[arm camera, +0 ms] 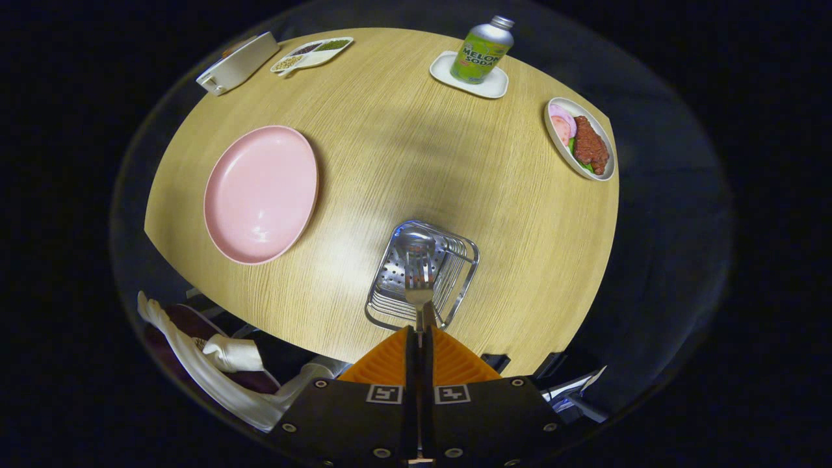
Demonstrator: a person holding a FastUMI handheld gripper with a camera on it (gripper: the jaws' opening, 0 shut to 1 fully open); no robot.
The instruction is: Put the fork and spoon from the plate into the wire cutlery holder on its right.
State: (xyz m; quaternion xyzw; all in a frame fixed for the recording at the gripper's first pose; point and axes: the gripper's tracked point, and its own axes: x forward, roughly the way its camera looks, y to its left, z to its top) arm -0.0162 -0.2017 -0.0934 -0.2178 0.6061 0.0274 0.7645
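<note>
The gripper (pixel 420 333) pinches the fork (pixel 419 284) by its handle, right over the wire cutlery holder (pixel 448 286). The spoon (pixel 416 246) seems inside already. Next: lower and let go. The plate (pixel 261 194) sits bare.

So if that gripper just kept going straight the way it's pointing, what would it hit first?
Most likely the wire cutlery holder. The gripper is shut on the fork, which points down into it, where the spoon already lies. Depth is hard to judge, though.
</note>
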